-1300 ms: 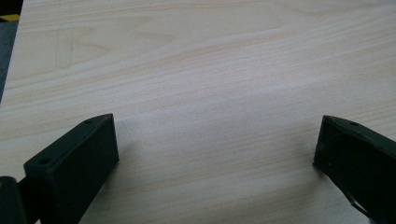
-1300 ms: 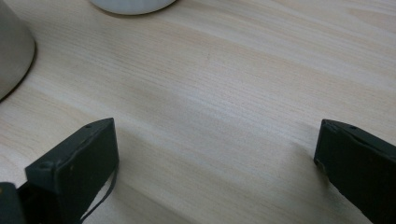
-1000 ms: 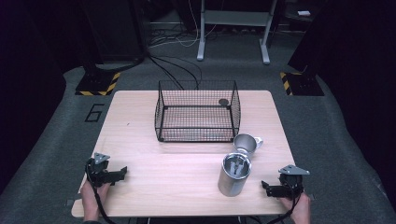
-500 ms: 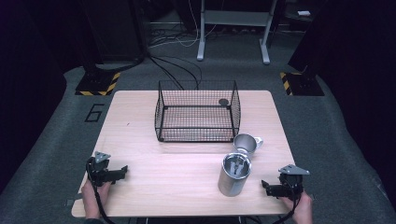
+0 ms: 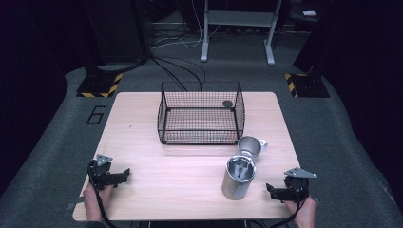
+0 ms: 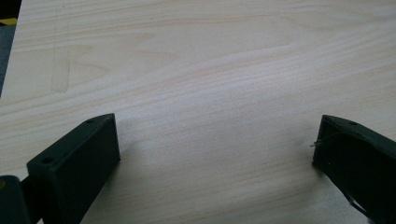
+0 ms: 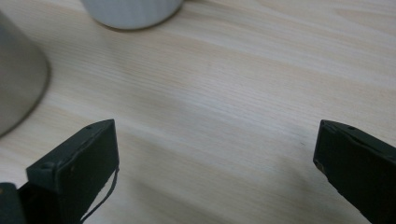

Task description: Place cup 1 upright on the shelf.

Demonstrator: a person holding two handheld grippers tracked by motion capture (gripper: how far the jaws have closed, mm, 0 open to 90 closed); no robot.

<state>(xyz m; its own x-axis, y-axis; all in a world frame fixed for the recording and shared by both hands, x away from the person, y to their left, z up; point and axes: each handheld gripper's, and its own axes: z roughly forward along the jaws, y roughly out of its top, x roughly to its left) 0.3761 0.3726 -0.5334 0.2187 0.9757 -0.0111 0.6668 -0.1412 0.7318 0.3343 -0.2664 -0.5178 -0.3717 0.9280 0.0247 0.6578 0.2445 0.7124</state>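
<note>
Starting at my left, the left gripper (image 5: 124,172) rests low on the wooden table (image 5: 142,142) near the front-left corner, its jaws spread wide over bare wood, nothing between them. Moving across, I've got the black wire basket (image 5: 201,113) standing at mid-table toward the far edge, a small dark round thing (image 5: 227,103) in its far right corner. Just in front of its right end sits a small metal cup (image 5: 250,146), and nearer me a taller steel canister (image 5: 238,177), upright and open-topped. Over on my right, the right gripper (image 5: 271,189) sits just beside that canister, jaws wide apart, empty.
</note>
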